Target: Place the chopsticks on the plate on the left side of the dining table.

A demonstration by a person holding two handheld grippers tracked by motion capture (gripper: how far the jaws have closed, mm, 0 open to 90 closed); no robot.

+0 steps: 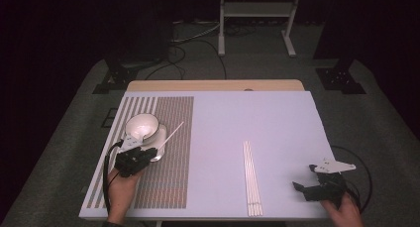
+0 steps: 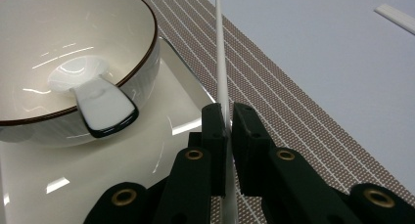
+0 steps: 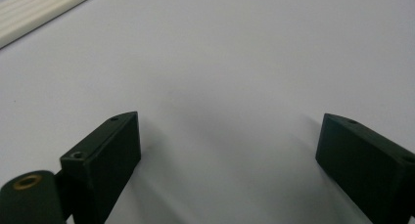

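Observation:
My left gripper point(image 2: 228, 111) is shut on a thin white chopstick point(image 2: 220, 62) that points up and away over the striped brown placemat point(image 2: 293, 116). In the high view this gripper point(image 1: 148, 150) sits at the near edge of a white square plate point(image 1: 161, 134), and the chopstick point(image 1: 171, 135) slants toward the upper right. On the plate stands a white bowl point(image 2: 73, 33) with a dark rim, and a white spoon point(image 2: 100, 104) leans in it. My right gripper point(image 3: 227, 150) is open, low over the bare white table; the high view shows it point(image 1: 317, 180) at the near right.
Several more white chopsticks point(image 1: 251, 177) lie side by side in a row near the table's front middle, left of the right gripper; their ends point(image 3: 44, 6) show in the right gripper view. The white tabletop point(image 1: 257, 118) stretches wide between the placemat and the right edge.

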